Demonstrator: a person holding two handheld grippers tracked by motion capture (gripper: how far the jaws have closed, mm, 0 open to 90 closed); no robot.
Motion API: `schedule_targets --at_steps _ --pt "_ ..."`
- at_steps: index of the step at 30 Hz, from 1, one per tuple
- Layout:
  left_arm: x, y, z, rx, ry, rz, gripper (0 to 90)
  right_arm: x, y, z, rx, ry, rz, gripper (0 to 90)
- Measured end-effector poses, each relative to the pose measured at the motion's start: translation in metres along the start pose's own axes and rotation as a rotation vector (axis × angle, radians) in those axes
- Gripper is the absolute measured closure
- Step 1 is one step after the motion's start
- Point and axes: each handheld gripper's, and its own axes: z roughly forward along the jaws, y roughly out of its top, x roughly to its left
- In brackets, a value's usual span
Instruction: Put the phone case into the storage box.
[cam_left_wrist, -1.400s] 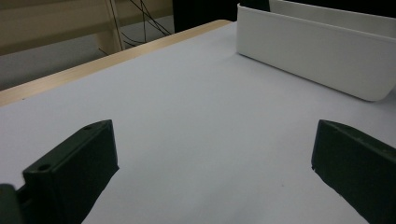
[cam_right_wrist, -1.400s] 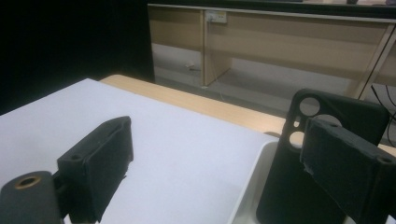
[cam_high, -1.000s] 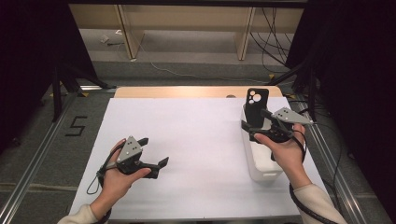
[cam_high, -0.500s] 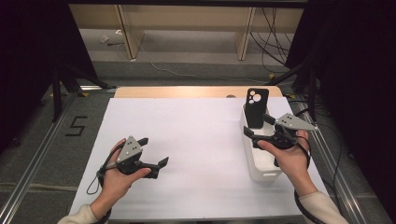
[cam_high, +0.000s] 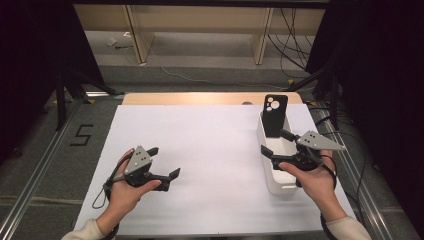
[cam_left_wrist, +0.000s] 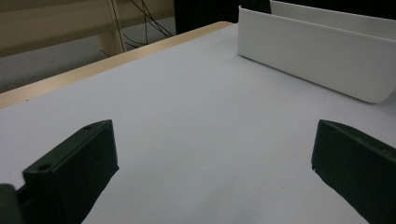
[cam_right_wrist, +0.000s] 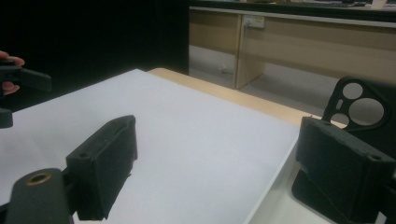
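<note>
The black phone case (cam_high: 275, 115) stands upright at the far end of the white bin (cam_high: 272, 172), on the table's right side. The right gripper (cam_high: 277, 142) hovers over the bin, jaws wide and empty; its own view shows the case's camera holes (cam_right_wrist: 362, 109). The left gripper (cam_high: 165, 162) rests wide open on the white sheet (cam_high: 200, 150).

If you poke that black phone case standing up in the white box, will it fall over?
Probably. The black phone case stands tall and thin, leaning on the white plastic box, so a nudge may tip it. It looks light, likely bendy, and unlikely to break.
</note>
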Motion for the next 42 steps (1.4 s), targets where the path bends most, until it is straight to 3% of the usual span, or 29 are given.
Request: schedule_targets --at_steps 19,42 --pt "0.0 0.0 0.0 -0.001 0.001 -0.001 0.0 0.005 -0.015 -0.016 -0.027 0.014 -0.032 15.1" --pt "0.001 0.0 0.0 -0.001 0.001 0.001 0.0 0.01 -0.028 -0.024 -0.018 0.015 -0.035 15.1"
